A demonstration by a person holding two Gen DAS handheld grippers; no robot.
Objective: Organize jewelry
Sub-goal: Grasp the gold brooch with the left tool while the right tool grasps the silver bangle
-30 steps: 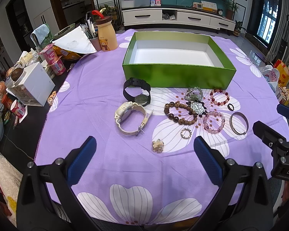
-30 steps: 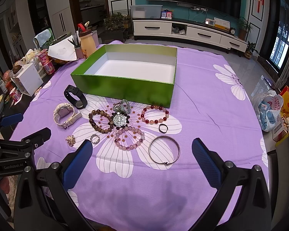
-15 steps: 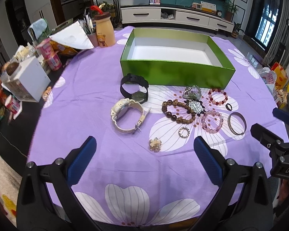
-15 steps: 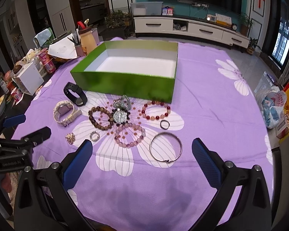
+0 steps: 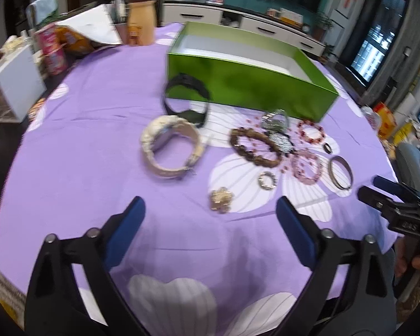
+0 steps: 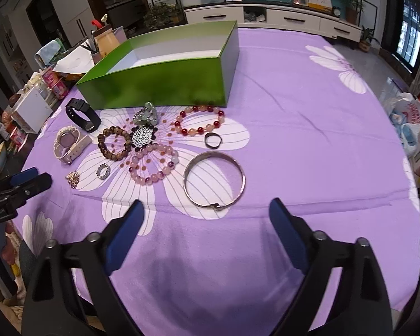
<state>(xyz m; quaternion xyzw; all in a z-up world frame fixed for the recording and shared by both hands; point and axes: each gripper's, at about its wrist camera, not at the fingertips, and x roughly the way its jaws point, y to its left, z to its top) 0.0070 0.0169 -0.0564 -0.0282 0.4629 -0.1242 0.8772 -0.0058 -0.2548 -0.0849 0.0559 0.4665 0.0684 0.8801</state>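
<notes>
Holding both grippers low over the purple flowered tablecloth (image 6: 308, 128), we keep each claw spread wide with nothing between its blue pads. Our left gripper (image 5: 210, 212) hangs over the near edge of the cloth, and just beyond its fingertips lies a small gold flower brooch (image 5: 221, 196). Our right gripper (image 6: 205, 212) sits just short of the silver bangle (image 6: 214, 179), whose clasp points toward us.

Past these, the rest of the jewelry lies loose on the cloth in a cluster. A small sparkly ring (image 6: 103, 171) rests beside the brooch, and a pink bead bracelet (image 6: 153, 164) lies just left of the bangle. A small dark ring (image 6: 212, 140) sits behind the bangle. Farther on we see a brown wooden bead bracelet (image 6: 114, 142) touching a black-and-white beaded piece (image 6: 142, 135), with a red and peach bead bracelet (image 6: 200, 120) to the right and a pale green bead piece (image 6: 147, 116) behind. To the left lie a white watch (image 6: 68, 144) and, beyond it, a black watch (image 6: 82, 114).

Behind the whole cluster stands the open green box (image 6: 165, 84), its white inside bare where we can see it. The left view is motion-blurred, so fine detail there is lost. At the far left edge of the table stand a tan bottle (image 5: 140, 22) and a white container (image 6: 32, 112).
</notes>
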